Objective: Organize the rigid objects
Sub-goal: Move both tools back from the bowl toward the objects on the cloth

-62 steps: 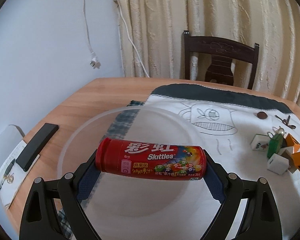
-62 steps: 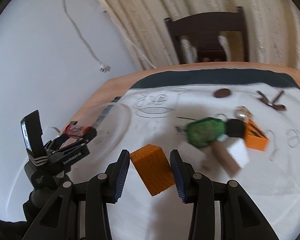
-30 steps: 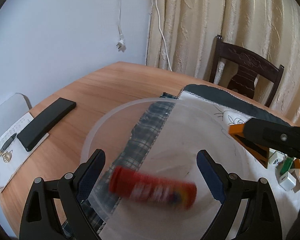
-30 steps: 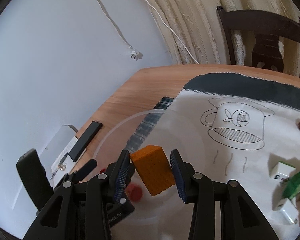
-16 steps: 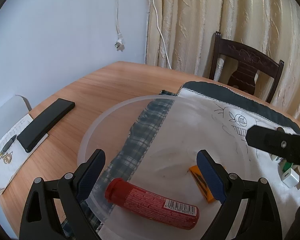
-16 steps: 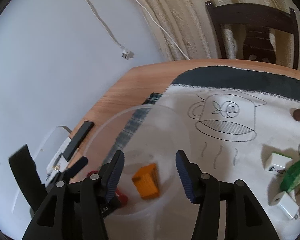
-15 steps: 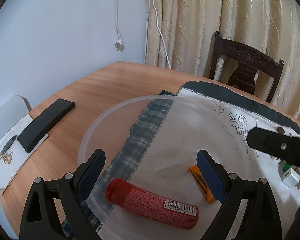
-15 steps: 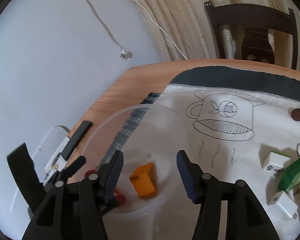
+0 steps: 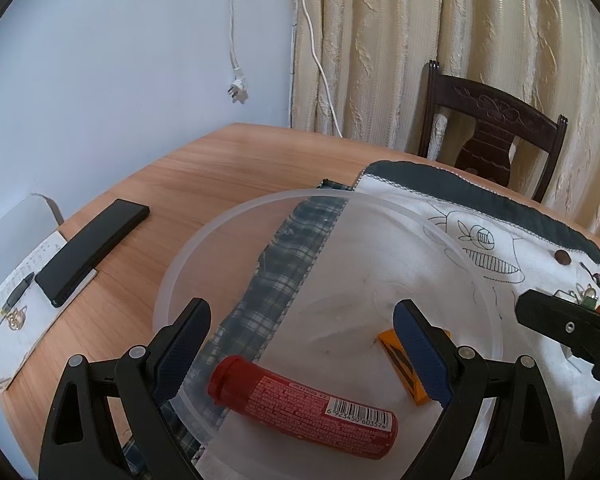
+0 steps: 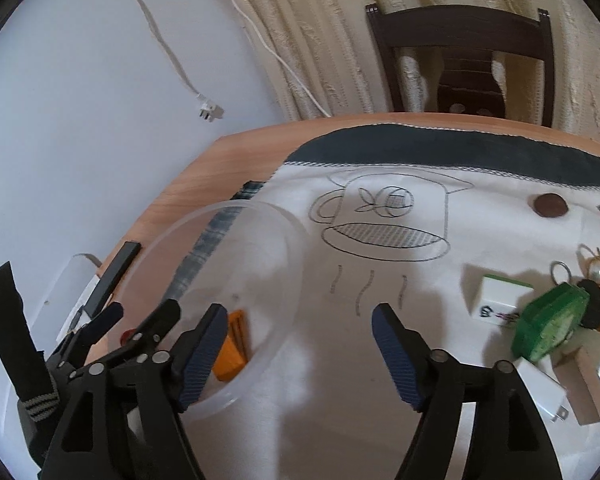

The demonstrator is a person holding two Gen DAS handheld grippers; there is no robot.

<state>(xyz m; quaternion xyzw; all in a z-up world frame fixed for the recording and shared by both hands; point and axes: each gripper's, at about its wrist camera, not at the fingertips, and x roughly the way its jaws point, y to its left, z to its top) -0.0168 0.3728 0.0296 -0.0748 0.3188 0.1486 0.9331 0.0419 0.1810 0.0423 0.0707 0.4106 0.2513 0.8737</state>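
1. Both pieces have left the tools since two seconds back: the red candy tube [image 9: 304,412] and the orange block [image 9: 400,360] now lie loose inside the clear bowl [image 9: 188,256], tube near the front rim, block to its right, the two apart.
2. Left tool [image 9: 302,348] hangs over the bowl with its jaws wide and nothing between them; right tool [image 10: 296,354] is wide and empty too, and has swung off toward the white cloth [image 10: 380,280].
3. Handling call on what is left: the green piece [image 10: 550,328] looks like hard, glossy plastic, probably light and a bit slick, so pinch it across its flat faces rather than the corners.
4. Just beside it, the white tile [image 10: 500,300] and the pale block [image 10: 584,384] look stiff and light; square sides, easy to clamp across the short width.
5. Smaller stuff looks fiddlier: a key ring [image 10: 560,270] and a dark round disc [image 10: 550,205] lie flat on the cloth, little to grip.
6. Writing: the tube shows a barcode reading 6 923450 603374 or close, with fine print too small to read; the tile carries a small mark I cannot make out.
7. Further out on the desk [image 9: 204,168]: a black slab [image 9: 92,246] on papers, and a chair [image 9: 496,136] behind.
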